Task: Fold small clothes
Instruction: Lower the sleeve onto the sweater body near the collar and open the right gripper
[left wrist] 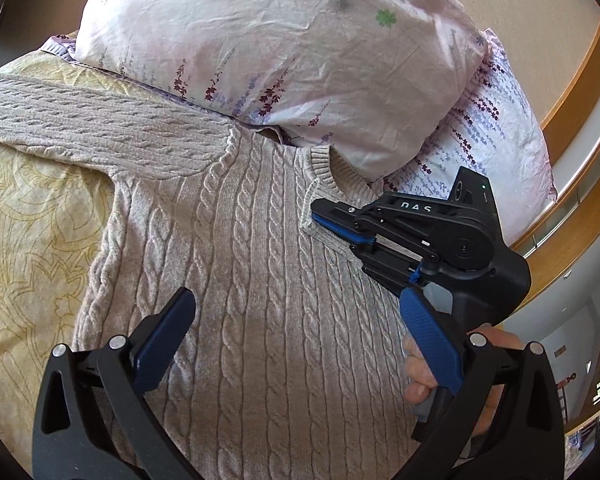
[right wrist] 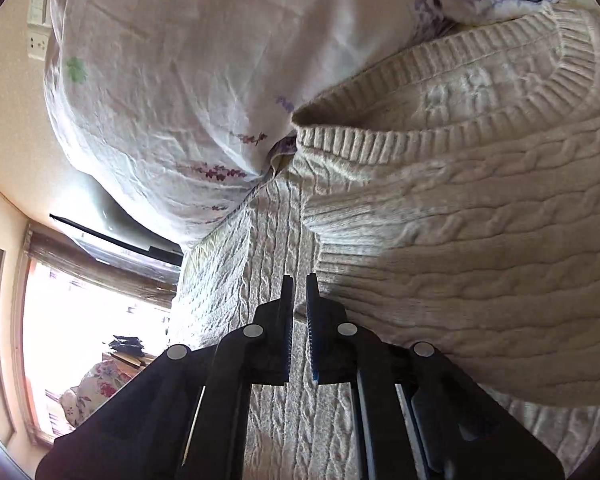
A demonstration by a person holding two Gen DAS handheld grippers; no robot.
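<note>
Sweater (left wrist: 260, 260) hem cut off by frame; collar partly behind right claw (left wrist: 342, 226); grip maybe unclear.

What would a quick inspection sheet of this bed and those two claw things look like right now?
Surface: bed with a yellow patterned sheet.
Job's things: beige cable-knit sweater lying front up, one sleeve spread sideways; not folded yet.
Clutter: two floral pillows touching the sweater's neckline.
Grippers: left claw open above the sweater's chest; right claw nearly closed at the collar, knit between its fingers; its own view shows a narrow gap.
Cables: nothing seen.
Surroundings: wooden headboard, bright window, wall sockets.
</note>
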